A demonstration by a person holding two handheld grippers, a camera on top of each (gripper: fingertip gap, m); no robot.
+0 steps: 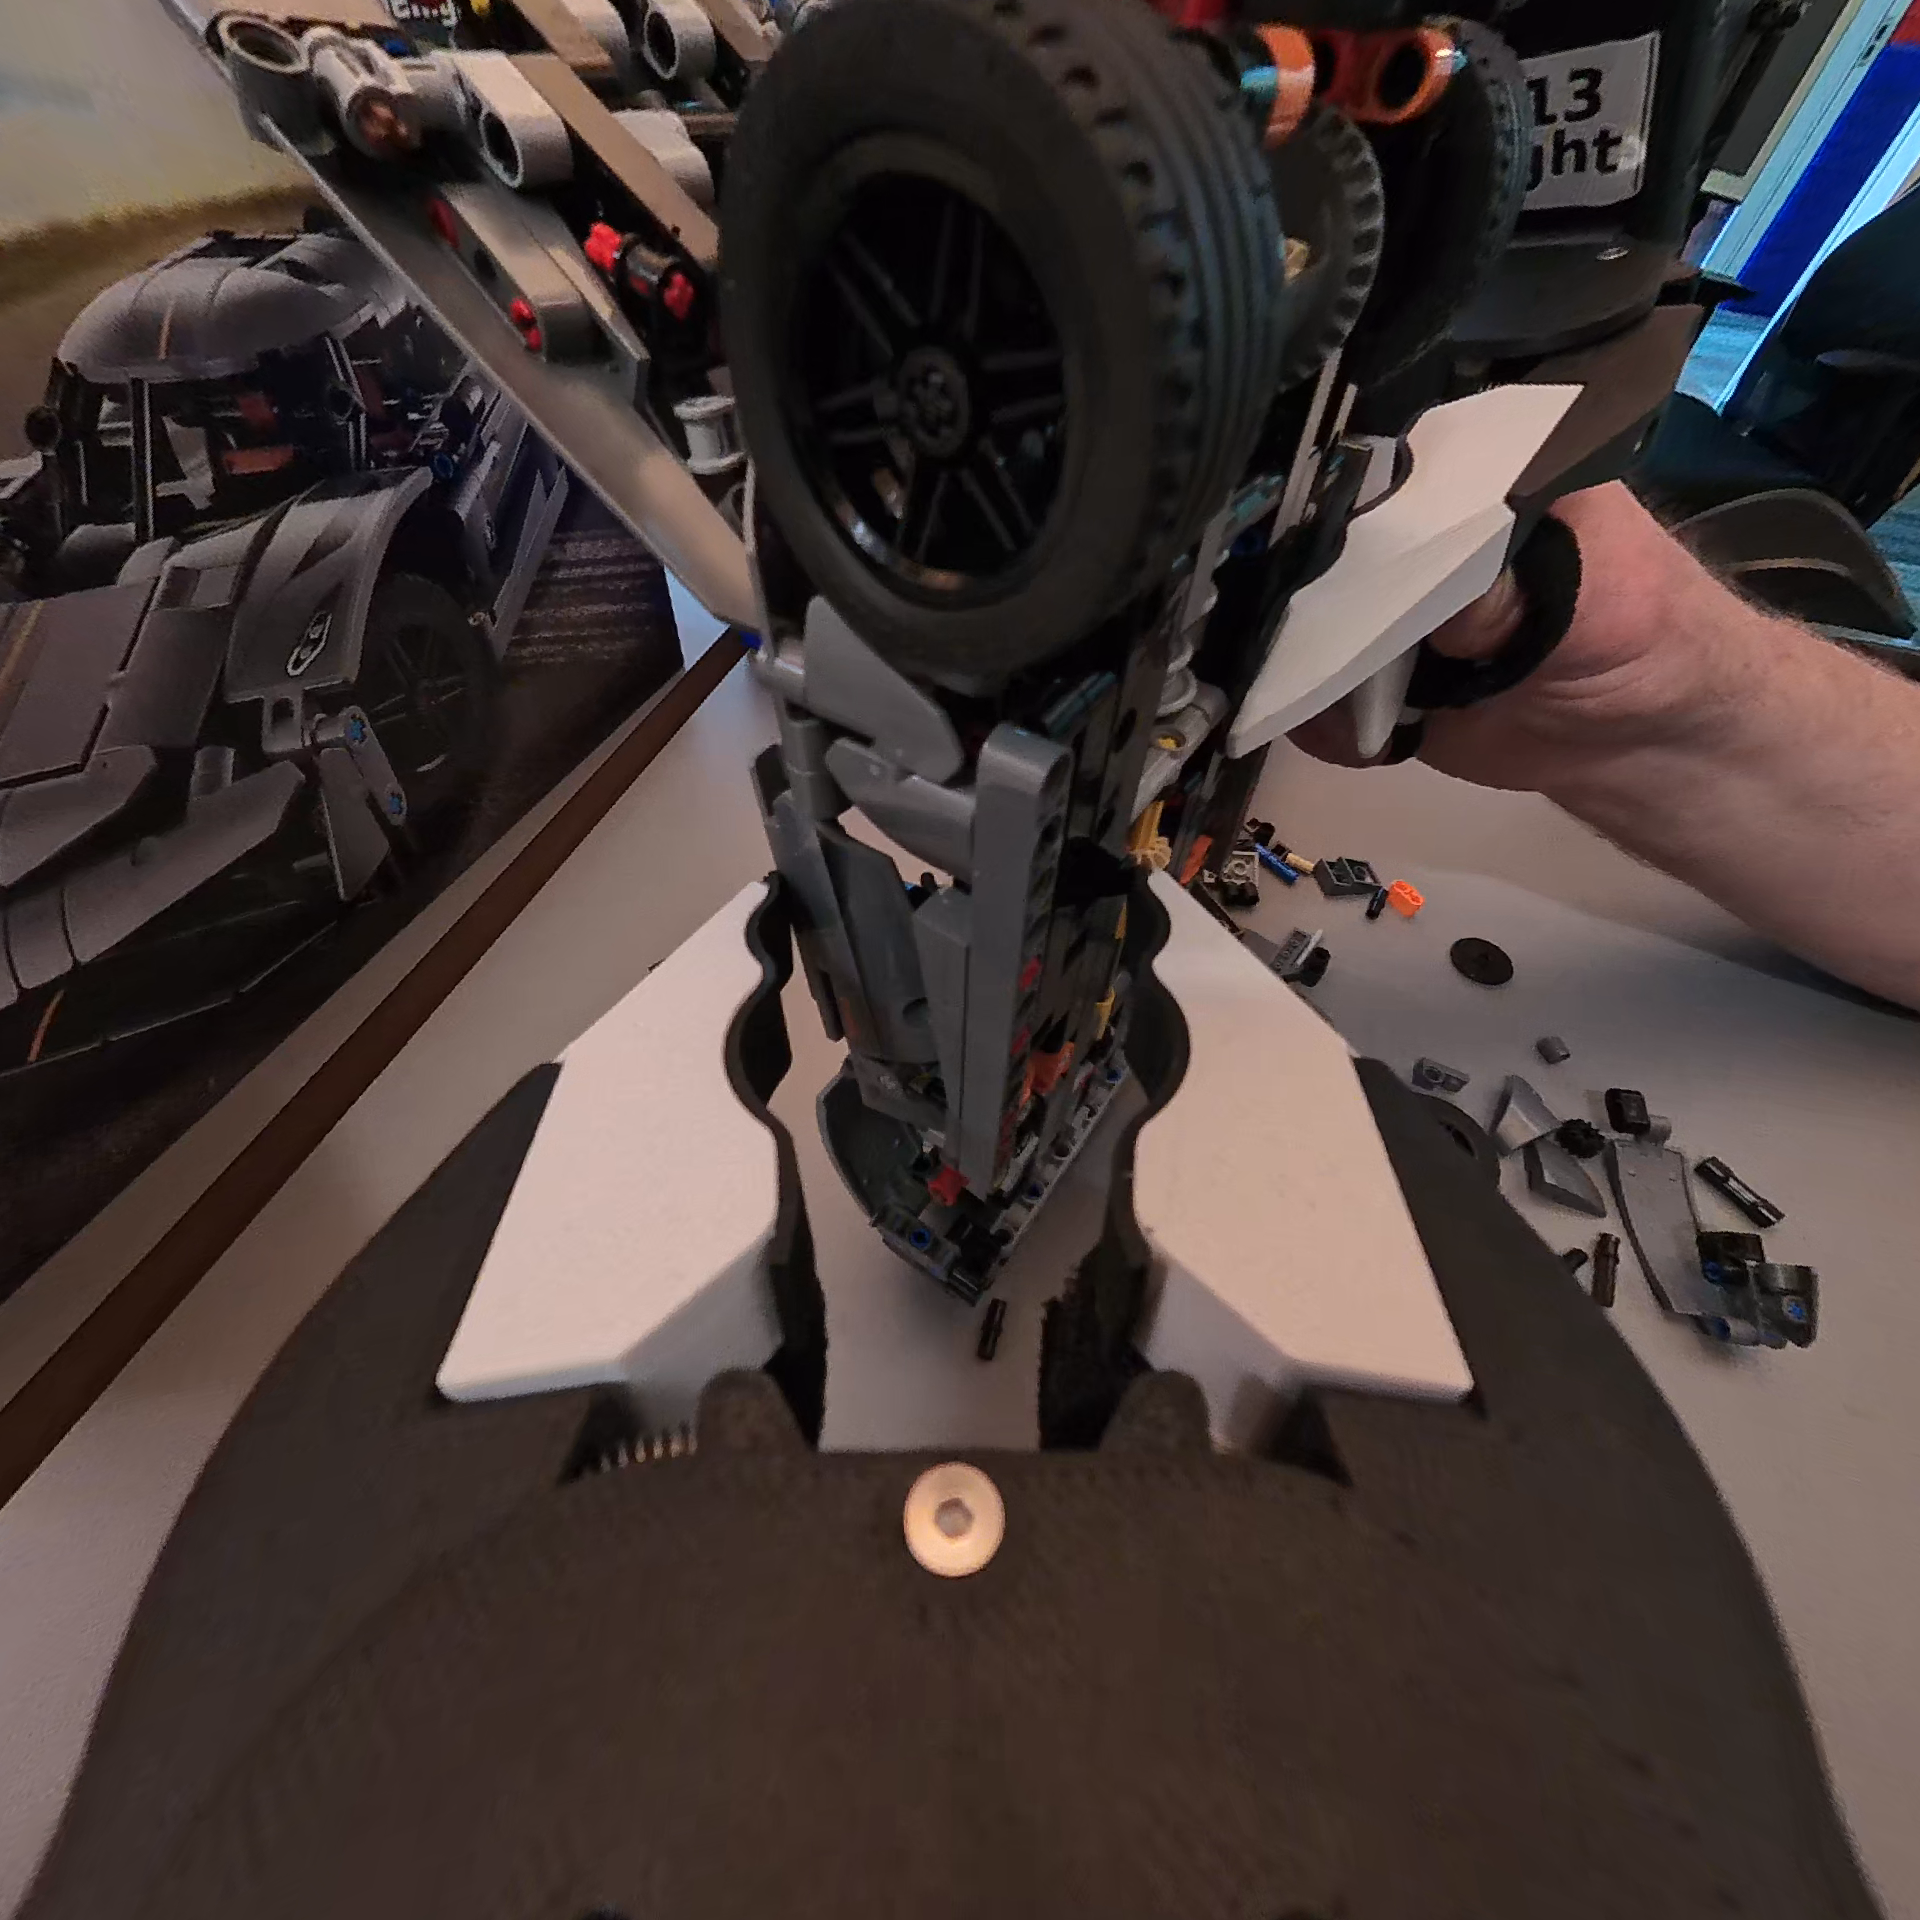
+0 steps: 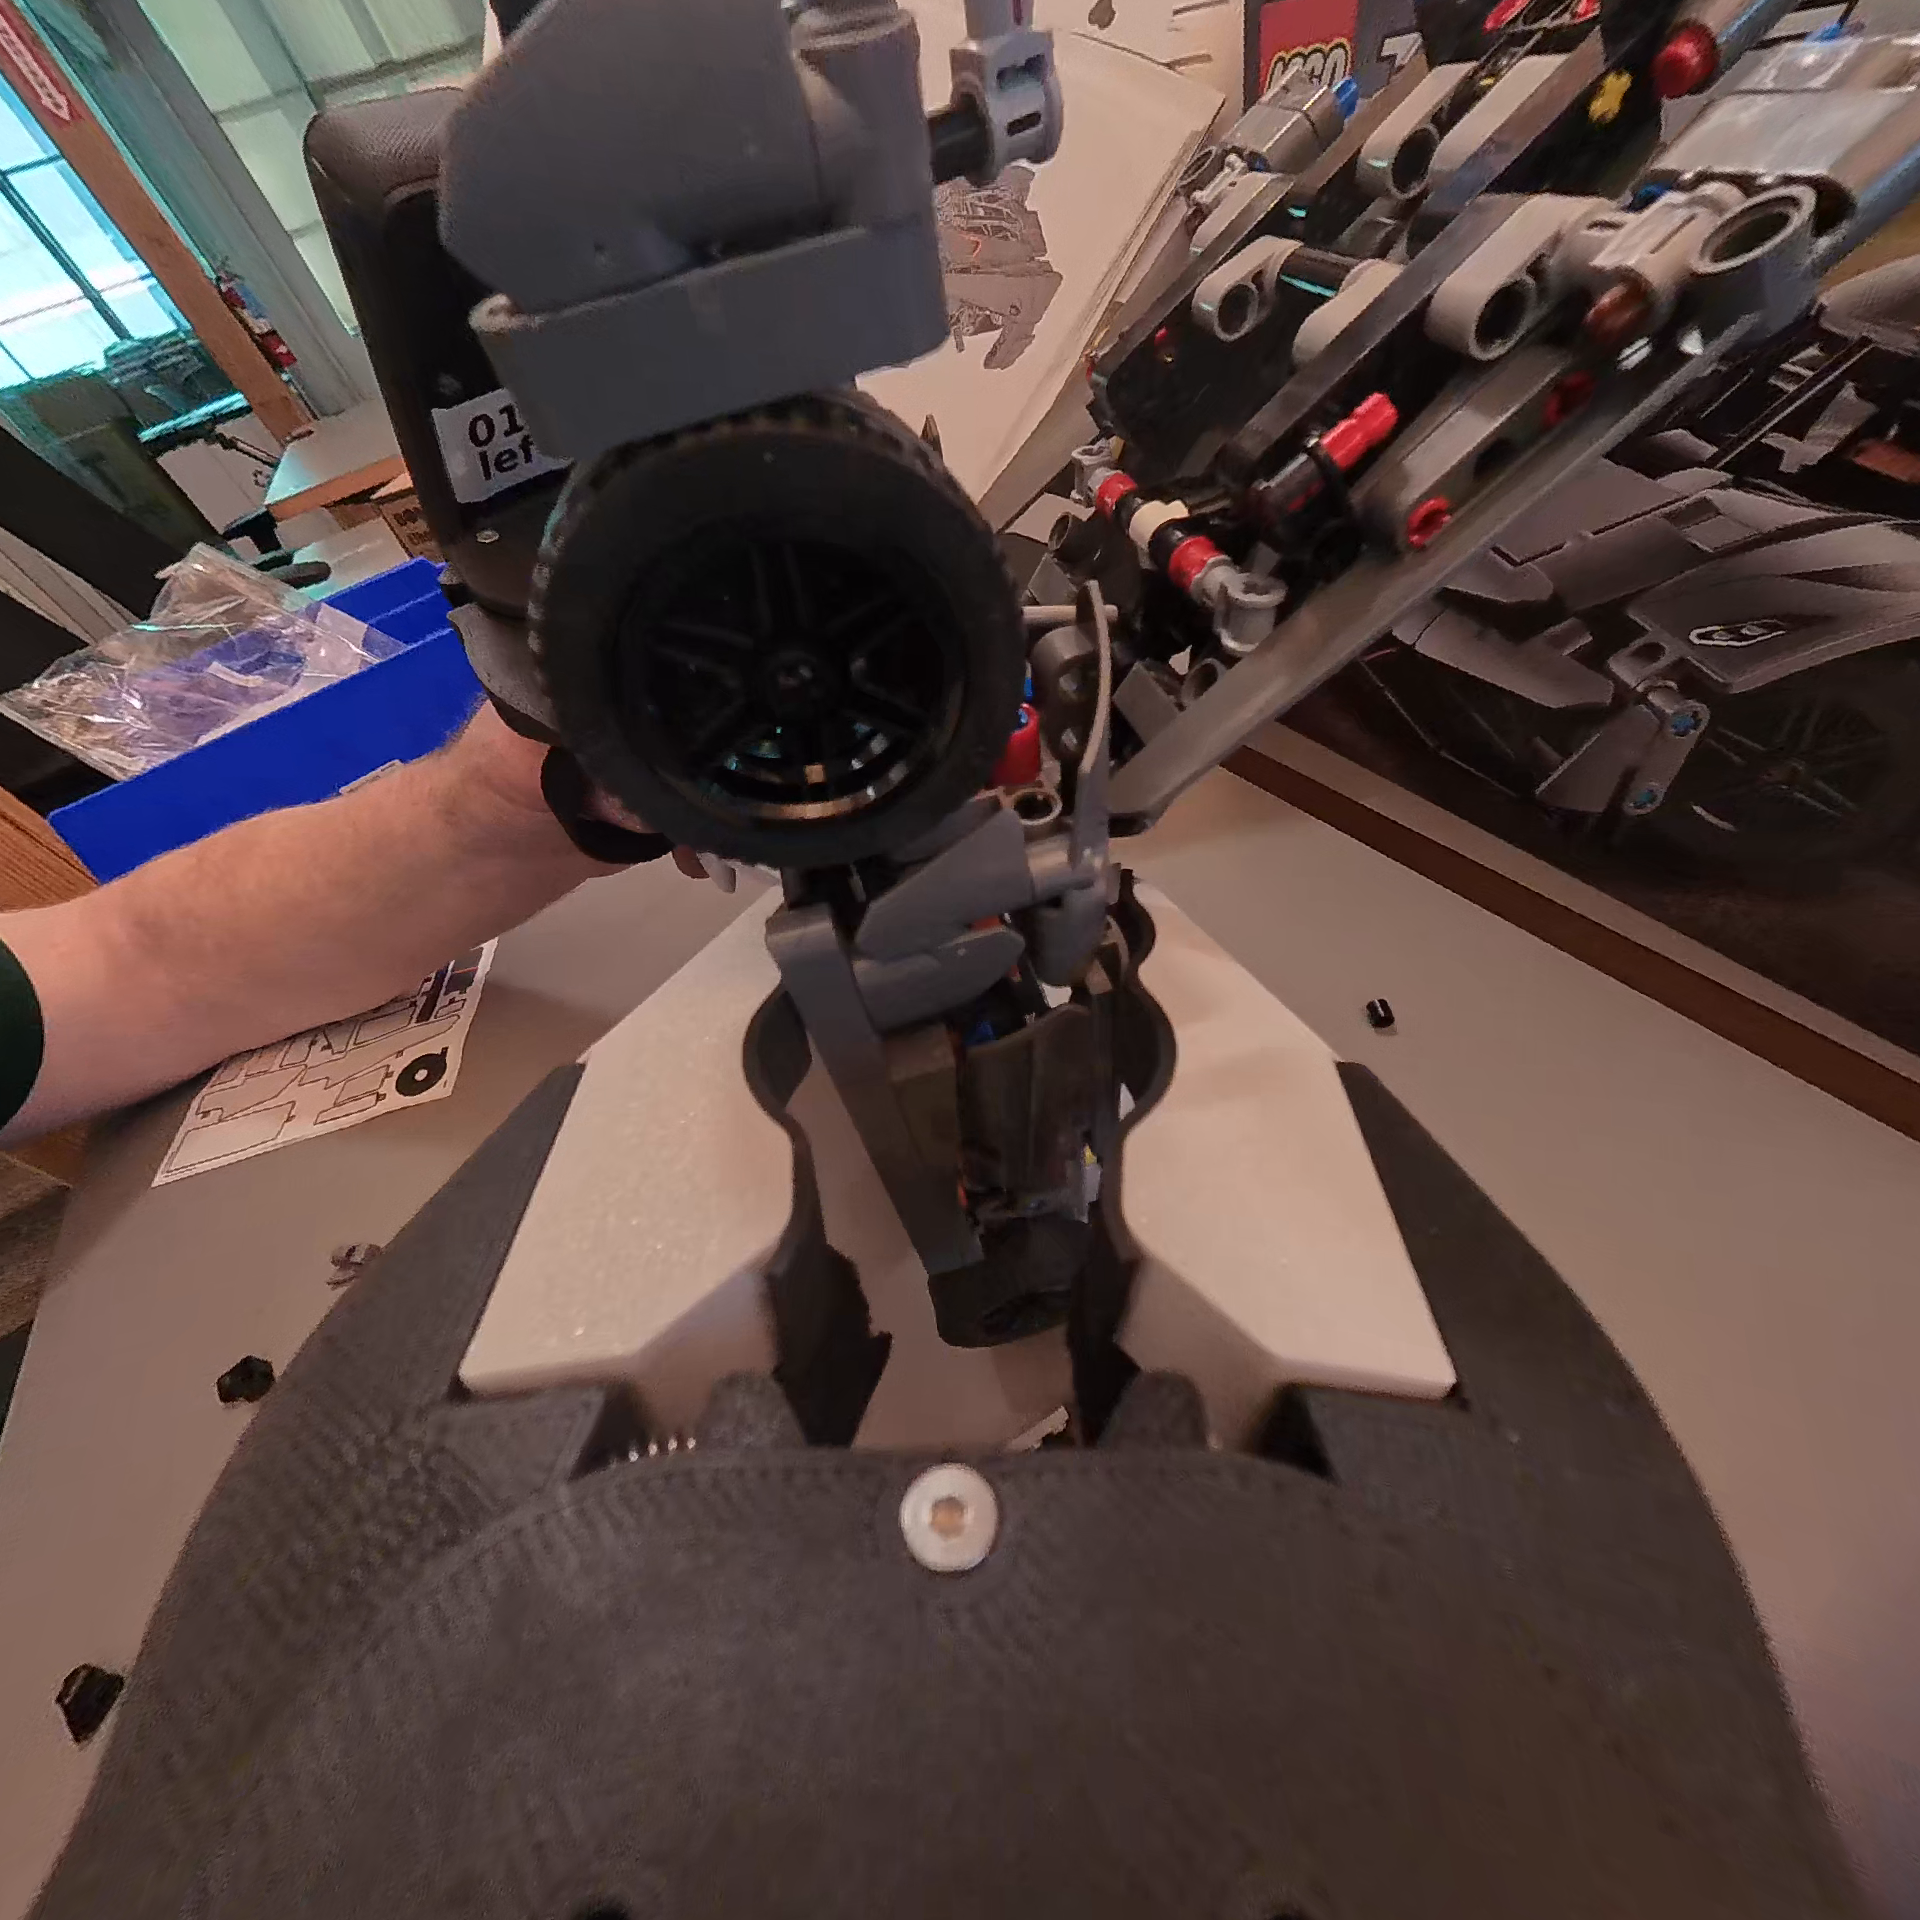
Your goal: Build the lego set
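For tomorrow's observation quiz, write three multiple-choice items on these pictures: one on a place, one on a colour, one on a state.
1. Where do the loose Lego pieces lie?
A on the table
B in the blue bin
C on the box

2. What colour is the wheel's rim?
A red
B black
C white

3. What is the left gripper doing?
A open, holding nothing
B shut on the Lego car model
C lying flat on the table

Answers: 1 A, scattered on the grey table; 2 B, black spokes; 3 B, fingers clamp the model.

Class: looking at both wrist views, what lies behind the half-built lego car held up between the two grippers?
Behind the lego car an open instruction booklet leans before the set's box. The car hides the booklet's middle.
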